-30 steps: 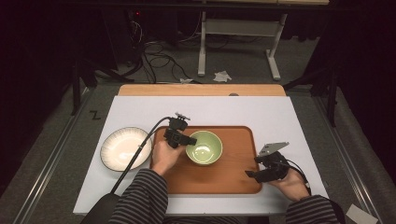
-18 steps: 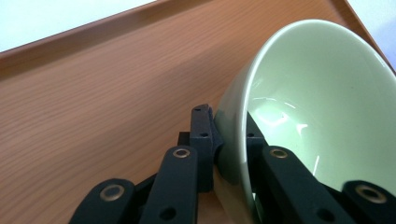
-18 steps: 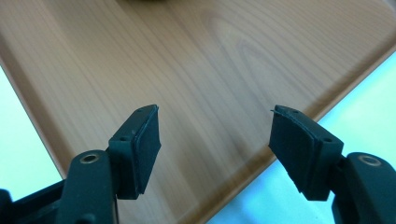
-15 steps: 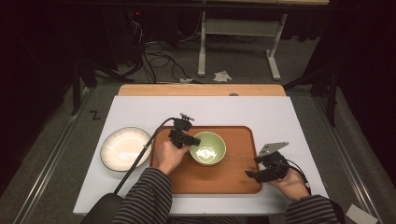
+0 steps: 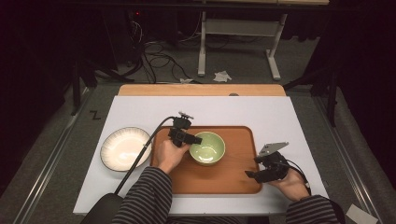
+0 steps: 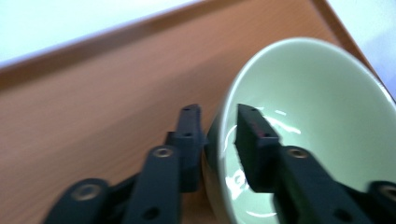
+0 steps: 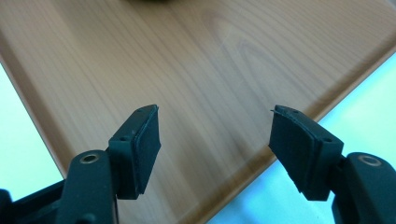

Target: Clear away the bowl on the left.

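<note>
A pale green bowl [image 5: 208, 148] sits on the wooden tray [image 5: 233, 179] near its middle. My left gripper [image 5: 195, 139] is shut on the bowl's left rim. In the left gripper view one jaw is inside the green bowl [image 6: 322, 107] and the other outside, pinching the wall; that left gripper [image 6: 218, 122] leans over the tray [image 6: 93, 98]. My right gripper [image 5: 249, 174] hovers over the tray's front right corner. Its jaws stand wide apart with nothing between them, the right gripper [image 7: 215, 126] pointing down at the tray's wood [image 7: 196, 60].
A white ribbed plate [image 5: 125, 149] lies on the white tabletop [image 5: 280, 112] left of the tray. A wooden strip [image 5: 201, 90] runs along the table's far edge. Cables and a desk frame stand on the floor beyond.
My left gripper has slid the green bowl a little to the right along the tray. The right gripper has stayed in place, open.
</note>
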